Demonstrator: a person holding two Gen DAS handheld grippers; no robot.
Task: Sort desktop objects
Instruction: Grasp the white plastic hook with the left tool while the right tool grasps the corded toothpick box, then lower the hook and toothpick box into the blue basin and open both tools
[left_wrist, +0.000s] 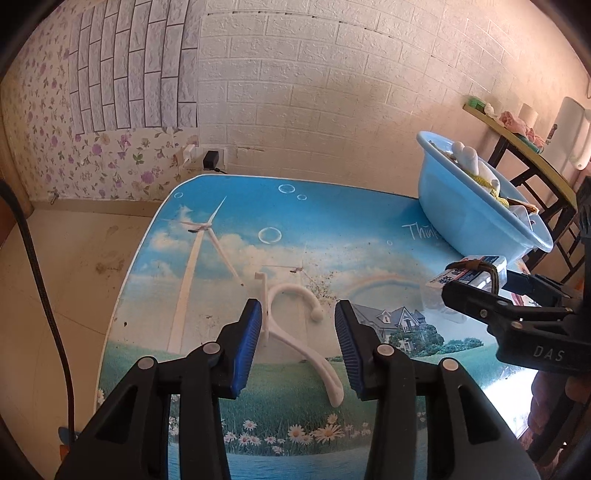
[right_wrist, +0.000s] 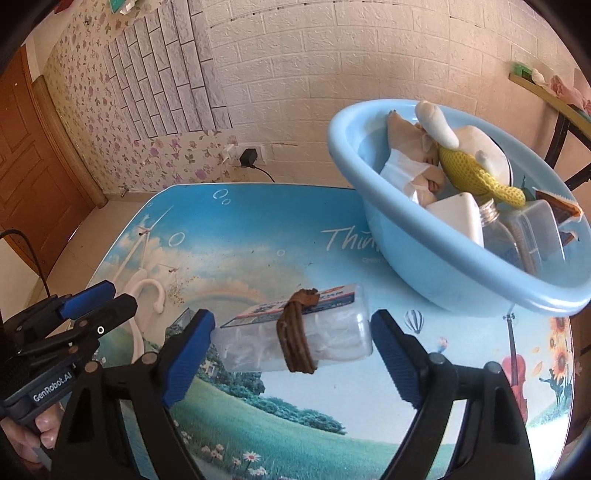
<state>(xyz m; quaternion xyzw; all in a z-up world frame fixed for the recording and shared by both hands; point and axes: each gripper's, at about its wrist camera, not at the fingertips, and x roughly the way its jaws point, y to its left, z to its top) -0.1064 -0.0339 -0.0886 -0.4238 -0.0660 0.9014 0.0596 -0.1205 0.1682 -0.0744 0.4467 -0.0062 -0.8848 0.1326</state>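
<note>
Two grippers over the printed table (left_wrist: 229, 206), both angled down at it.

Left gripper (left_wrist: 298, 334): jaws partly open, straddling the white plastic hanger (left_wrist: 295, 325). Hanger lies flat on the table, hook end pointing away toward the wall. Left blue pad (left_wrist: 245, 350) sits right against the hanger's straight bar; can't tell if it's actually touching. Right pad is clear of it. No squeeze visible, so nothing is held on that side.

Right gripper (right_wrist: 293, 345): jaws wide, with the clear plastic box (right_wrist: 295, 336) between them. Box has a printed label on top and a brown band (right_wrist: 295, 332) wrapped around its middle. Left pad (right_wrist: 190, 354) appears to meet the box's near-left corner; right pad (right_wrist: 393, 358) is just beside the other end, small gap or bare contact, can't tell which. Can't tell either whether the box is lifted or resting on the table, so grip is unconfirmed.

Light blue basin (right_wrist: 436, 273) sits at the far right of the table, just beyond the box. Inside: a plush toy with a yellow mesh body (right_wrist: 469, 162), a doll, a white block, a clear bottle and a clear container.

Person's fingers (right_wrist: 44, 432) are visible on the left gripper's handle, seen from the right wrist view.

Hanger and box are well apart, hanger left, box right.
</note>
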